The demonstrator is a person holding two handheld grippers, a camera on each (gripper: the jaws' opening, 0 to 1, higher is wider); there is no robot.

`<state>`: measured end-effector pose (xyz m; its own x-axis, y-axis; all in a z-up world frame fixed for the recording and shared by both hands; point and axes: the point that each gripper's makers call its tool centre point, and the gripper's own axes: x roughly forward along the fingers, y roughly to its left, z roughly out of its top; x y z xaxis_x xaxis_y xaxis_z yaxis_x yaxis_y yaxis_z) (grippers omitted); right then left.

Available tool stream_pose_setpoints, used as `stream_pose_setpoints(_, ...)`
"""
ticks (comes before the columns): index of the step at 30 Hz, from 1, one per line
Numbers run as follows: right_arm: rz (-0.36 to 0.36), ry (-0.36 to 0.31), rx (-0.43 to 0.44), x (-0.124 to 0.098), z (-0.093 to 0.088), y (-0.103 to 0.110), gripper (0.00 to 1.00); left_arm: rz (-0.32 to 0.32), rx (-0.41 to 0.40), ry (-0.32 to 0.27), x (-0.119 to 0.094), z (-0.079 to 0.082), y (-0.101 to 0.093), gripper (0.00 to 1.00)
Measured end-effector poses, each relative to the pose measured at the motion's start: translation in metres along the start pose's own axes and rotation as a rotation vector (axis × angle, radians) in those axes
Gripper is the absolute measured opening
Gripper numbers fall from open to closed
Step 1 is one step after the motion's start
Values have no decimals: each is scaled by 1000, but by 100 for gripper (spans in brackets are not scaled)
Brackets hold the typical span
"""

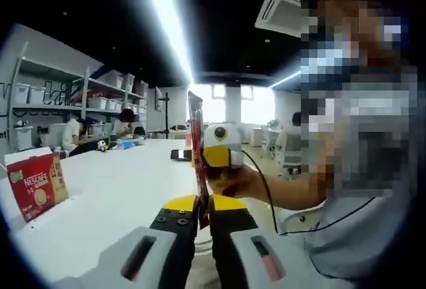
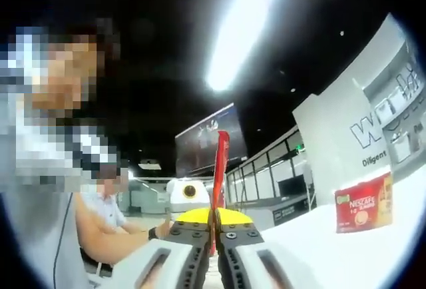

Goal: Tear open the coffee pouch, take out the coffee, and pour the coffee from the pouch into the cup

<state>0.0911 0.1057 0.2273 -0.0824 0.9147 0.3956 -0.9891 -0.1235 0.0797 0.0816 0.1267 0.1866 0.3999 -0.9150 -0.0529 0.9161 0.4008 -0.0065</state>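
Pouch [image 1: 196, 144] stands upright in the air over the table [image 1: 126, 189], pinched between both closed grippers, left [image 1: 198, 204] and right [image 2: 214, 224], probably braced for tearing open

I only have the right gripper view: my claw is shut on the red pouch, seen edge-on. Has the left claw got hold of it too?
Observer: Yes. In the left gripper view the left claw is shut on the lower end of the pouch; the right claw grips it further up.
Operator: Is the top torn?
Observer: From that side the top edge looks whole, as far as I can tell.
Operator: Where's the cup?
Observer: A white round rim shows just under the left claw, between its jaws. It's probably the cup, but I can't be sure.
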Motion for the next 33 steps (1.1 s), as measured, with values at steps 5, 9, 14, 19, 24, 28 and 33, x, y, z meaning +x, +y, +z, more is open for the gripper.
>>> stream_pose_setpoints(5,9,-2,-6,1,0,0,5,7,34,18,-1,-1,0,4)
stream_pose_setpoints(9,5,-6,-1,2,2,-3,14,7,55,41,-1,-2,1,4)
stream_pose_setpoints(14,12,-4,-12,2,5,-3,4,10,27,42,-4,-1,4,5)
stream_pose_setpoints(19,6,-8,-7,2,1,-5,3,30,-17,-8,-2,9,7,16)
stream_pose_setpoints(24,5,-3,-6,3,-4,-4,3,30,37,13,0,5,6,4)
stream_pose_setpoints(28,9,-5,-4,5,3,-6,10,20,41,19,1,3,6,4)
stream_pose_setpoints(33,23,-13,-30,7,11,-4,4,21,32,33,3,-1,4,4)
